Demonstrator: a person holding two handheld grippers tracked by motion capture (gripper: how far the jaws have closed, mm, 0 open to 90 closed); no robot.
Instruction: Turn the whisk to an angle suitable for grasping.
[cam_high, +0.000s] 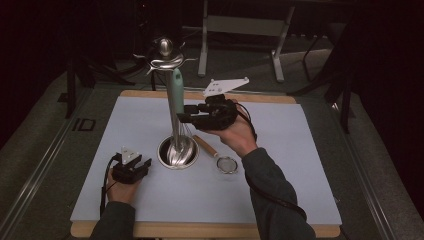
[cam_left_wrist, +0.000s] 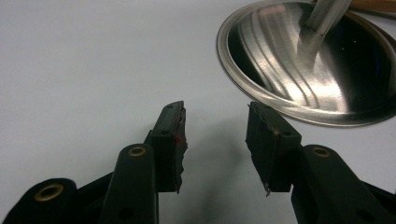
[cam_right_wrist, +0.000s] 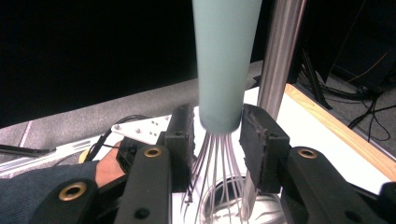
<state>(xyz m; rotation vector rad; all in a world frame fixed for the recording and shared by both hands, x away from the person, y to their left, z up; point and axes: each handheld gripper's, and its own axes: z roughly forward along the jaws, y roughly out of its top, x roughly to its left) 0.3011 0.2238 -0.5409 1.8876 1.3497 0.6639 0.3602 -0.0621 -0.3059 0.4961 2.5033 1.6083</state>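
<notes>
The stand (cam_high: 168, 60) is polished metal, its base (cam_left_wrist: 299, 70) glossy with brushed streaks and bright reflections. The whisk (cam_right_wrist: 224, 60) has a smooth matt pale-green handle, likely plastic, and thin shiny wires. The mat (cam_high: 150, 125) is matt, pale and smooth over a wooden board (cam_high: 260, 97). Jaw pads on the left gripper (cam_left_wrist: 215, 140) look black, matt, rough-edged. The rolling pin (cam_high: 206, 145) looks wooden

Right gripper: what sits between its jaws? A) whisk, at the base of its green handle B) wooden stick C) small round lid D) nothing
A. In the right gripper view the jaws of the right gripper flank the whisk just where the green handle meets the wires, beside the stand's metal pole.
</notes>
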